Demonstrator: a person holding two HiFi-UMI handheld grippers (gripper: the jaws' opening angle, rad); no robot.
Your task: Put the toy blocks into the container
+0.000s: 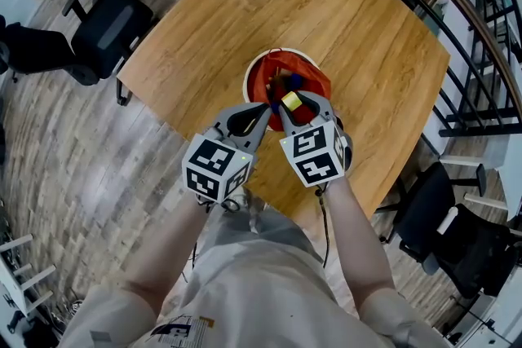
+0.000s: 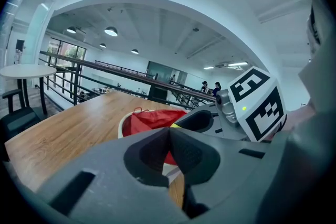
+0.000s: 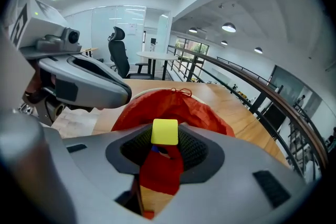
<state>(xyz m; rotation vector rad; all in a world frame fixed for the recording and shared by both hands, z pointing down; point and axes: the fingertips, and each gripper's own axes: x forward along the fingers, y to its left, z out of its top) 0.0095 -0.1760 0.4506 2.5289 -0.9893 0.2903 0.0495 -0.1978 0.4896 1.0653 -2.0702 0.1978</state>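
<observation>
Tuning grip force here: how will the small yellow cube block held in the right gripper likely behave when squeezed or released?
The small yellow cube block is probably stiff: its edges look square between the fingers of the right gripper. Being small, it is likely light. Flat-sided, it should not roll, landing softly on the red fabric bag.

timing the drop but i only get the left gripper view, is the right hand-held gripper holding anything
Observer: Yes. The right hand-held gripper is shut on a small yellow cube-shaped toy block.
Operator: is it over the container
Observer: In the head view, the block sits above the red fabric lining of the round white container, inside its rim.
Operator: anything in there already
Observer: At least one blue piece shows in the lining. I cannot tell whether there are more.
</observation>
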